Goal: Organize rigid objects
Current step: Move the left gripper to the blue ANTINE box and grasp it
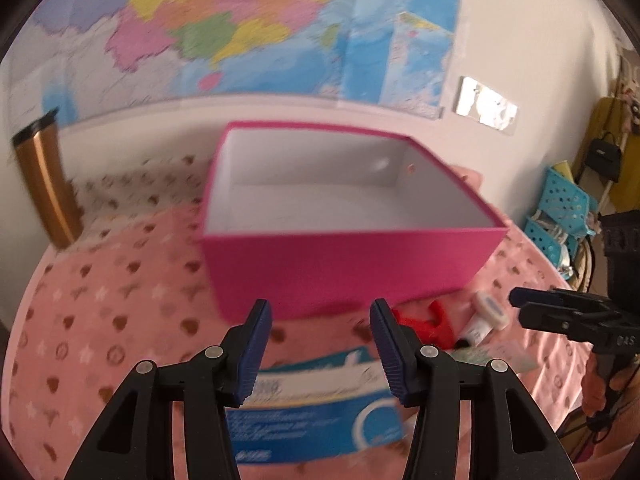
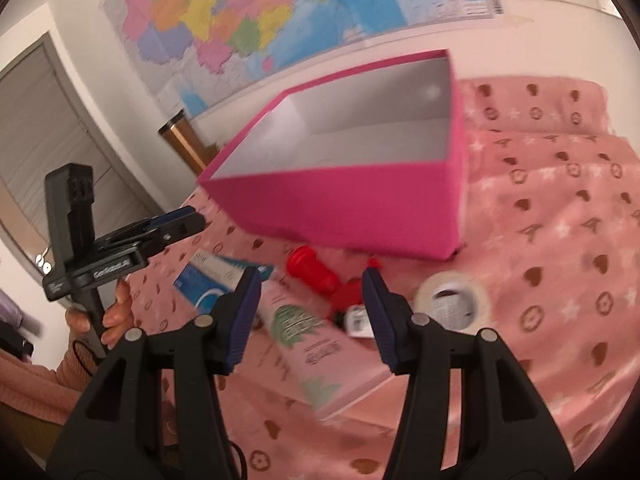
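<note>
Left wrist view: the left gripper [image 1: 320,344] has its jaws parted about halfway, with nothing between the pads. Below the gap lies a blue-and-white box [image 1: 316,396] flat on the pink cloth [image 1: 120,320], apart from the fingers. Beyond it stands the open pink box [image 1: 348,268], white inside and holding nothing visible, upright on the cloth. Just right of the gripper, near the pink box's near right corner, lie a red piece [image 1: 424,320] and a small white tube [image 1: 486,316], close together. The right gripper [image 1: 520,300] reaches in from the right edge, seen side-on, so its gap cannot be judged here. A bronze flask [image 1: 46,184] stands at the far left against the wall. A map [image 1: 224,28] hangs behind, and blue baskets [image 1: 560,208] sit off to the right.

Right wrist view: the right gripper [image 2: 312,312] is also about half open and grips nothing. Under and past its gap lies a pink carton [image 2: 316,348] with green print, flat on the cloth. Beyond it are the red piece [image 2: 316,276] and a small white item [image 2: 358,320], blurred. A tape roll [image 2: 452,300] lies to the right, near the right finger. The blue-and-white box [image 2: 212,280] lies left. The pink box [image 2: 352,208] stands farther off, tilted in the frame. At left a hand [image 2: 108,316] holds the left gripper [image 2: 188,220], pointing toward the pink box.
</note>
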The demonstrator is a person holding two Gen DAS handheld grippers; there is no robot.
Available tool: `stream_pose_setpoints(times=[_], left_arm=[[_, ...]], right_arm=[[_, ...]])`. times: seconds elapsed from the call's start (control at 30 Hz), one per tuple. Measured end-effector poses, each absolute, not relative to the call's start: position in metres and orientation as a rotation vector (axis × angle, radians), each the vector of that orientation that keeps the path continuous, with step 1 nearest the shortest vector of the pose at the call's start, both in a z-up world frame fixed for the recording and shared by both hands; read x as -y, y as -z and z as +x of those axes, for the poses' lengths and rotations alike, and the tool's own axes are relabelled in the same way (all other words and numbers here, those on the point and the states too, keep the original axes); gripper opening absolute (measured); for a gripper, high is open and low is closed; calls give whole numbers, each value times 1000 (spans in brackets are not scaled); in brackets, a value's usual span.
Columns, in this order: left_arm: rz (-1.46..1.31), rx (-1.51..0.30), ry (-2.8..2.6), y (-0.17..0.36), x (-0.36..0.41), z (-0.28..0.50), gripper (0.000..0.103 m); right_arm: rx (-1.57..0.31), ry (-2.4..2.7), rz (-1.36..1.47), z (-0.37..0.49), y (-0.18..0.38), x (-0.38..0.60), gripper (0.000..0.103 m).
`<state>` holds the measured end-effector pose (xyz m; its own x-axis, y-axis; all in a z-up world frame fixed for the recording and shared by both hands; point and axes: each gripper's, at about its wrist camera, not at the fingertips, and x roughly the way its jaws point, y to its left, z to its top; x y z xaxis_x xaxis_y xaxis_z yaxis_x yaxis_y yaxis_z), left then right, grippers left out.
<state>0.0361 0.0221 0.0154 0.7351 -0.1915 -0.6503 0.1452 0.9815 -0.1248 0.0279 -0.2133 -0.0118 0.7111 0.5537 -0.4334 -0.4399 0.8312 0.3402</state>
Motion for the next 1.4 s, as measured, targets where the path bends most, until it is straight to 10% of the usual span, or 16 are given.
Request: stream_pose_setpoints(times=[1.4], left_arm=[[-254, -849, 263, 29, -70, -9, 50]], right_arm=[[-687, -705, 81, 58, 41, 87, 47]])
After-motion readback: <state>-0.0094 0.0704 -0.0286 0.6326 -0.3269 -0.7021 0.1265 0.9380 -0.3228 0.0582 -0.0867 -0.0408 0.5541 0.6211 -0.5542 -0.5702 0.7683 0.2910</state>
